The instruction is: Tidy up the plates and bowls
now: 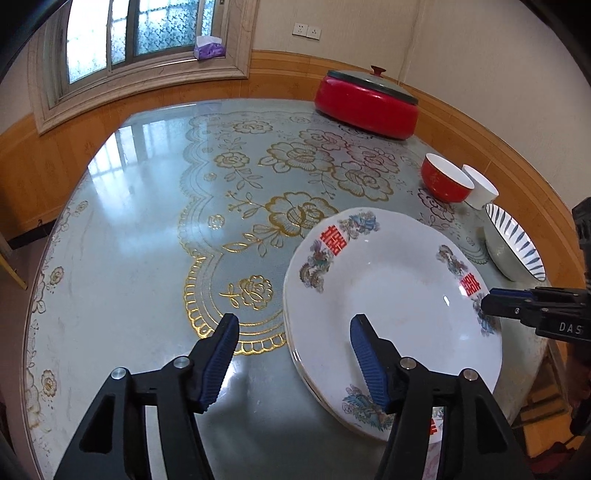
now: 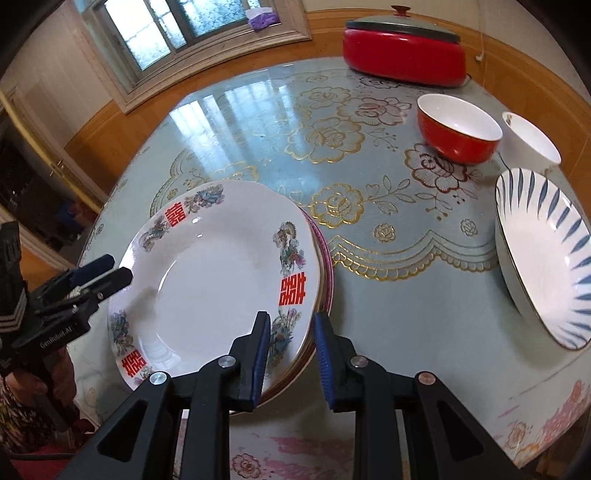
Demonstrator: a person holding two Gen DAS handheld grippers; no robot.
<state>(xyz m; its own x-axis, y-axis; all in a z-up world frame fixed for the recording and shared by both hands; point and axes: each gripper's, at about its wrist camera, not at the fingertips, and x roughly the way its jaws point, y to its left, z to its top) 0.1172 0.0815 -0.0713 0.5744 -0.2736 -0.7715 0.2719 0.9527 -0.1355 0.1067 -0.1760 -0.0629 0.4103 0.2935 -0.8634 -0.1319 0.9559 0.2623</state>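
A white plate with red characters and flower prints [image 1: 388,288] [image 2: 214,280] lies on top of a stack of plates [image 2: 327,266] on the round table [image 1: 147,221]. My left gripper [image 1: 293,350] [image 2: 110,271] is open. It straddles the plate's left rim, and its pads are clear of it. My right gripper [image 2: 291,350] [image 1: 491,306] is narrowly closed over the opposite rim, one finger on the plate's top and one outside the edge. A red bowl [image 1: 447,181] [image 2: 458,129], a white bowl [image 1: 480,186] [image 2: 532,144] and a blue-striped plate [image 1: 513,243] [image 2: 543,258] stand to the right.
A red pot with a grey lid [image 1: 365,99] [image 2: 402,48] sits at the table's far side by the wall. The plate stack is near the table's front edge. A window [image 1: 110,33] is behind the table. A person's patterned clothing [image 2: 22,417] shows low at the left.
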